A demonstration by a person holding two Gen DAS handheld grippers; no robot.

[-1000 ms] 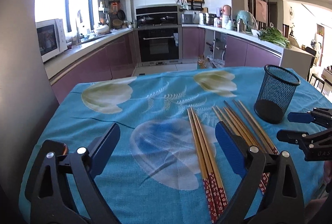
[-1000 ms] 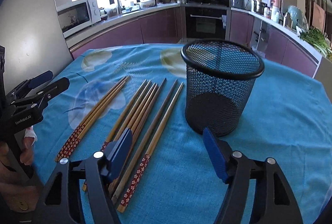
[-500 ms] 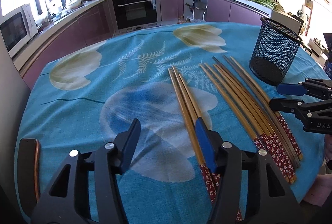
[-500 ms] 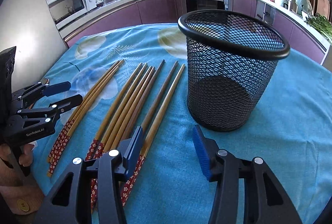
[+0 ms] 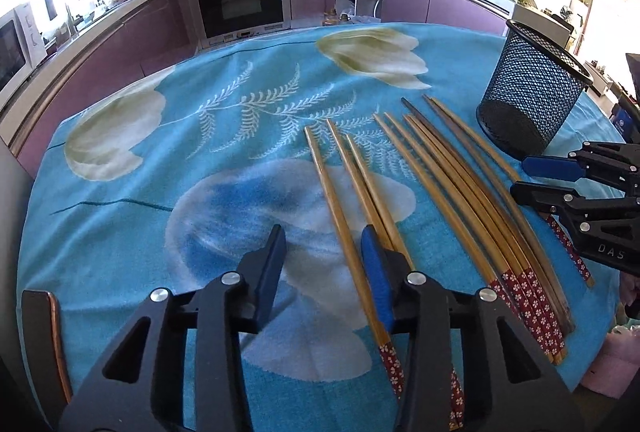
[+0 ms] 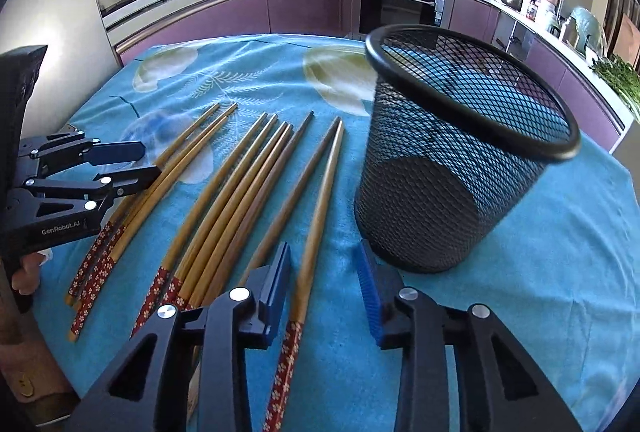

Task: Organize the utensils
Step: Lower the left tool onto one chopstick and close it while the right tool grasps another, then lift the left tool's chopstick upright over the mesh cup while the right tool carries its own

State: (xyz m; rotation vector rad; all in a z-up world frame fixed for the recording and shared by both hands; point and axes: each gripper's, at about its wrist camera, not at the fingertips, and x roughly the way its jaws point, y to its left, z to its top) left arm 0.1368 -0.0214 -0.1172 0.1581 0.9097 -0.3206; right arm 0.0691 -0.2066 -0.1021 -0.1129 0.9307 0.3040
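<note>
**A:** Bright kitchen, and that blue flowered tablecloth looks soft. The left gripper has just been closing, though its jaws remain parted, with 1 chopstick of the left bunch between them and nothing pinched.

**B:** Same for the right gripper: just been closing, not gripping, straddling the rightmost chopstick. If it nips that one off-centre, I reckon it swings and knocks the middle bunch.

**A:** Or the pads snag cloth and drag everything. Further back, the mesh holder is empty, upright and light; a poke on its rim could tip it.
</note>
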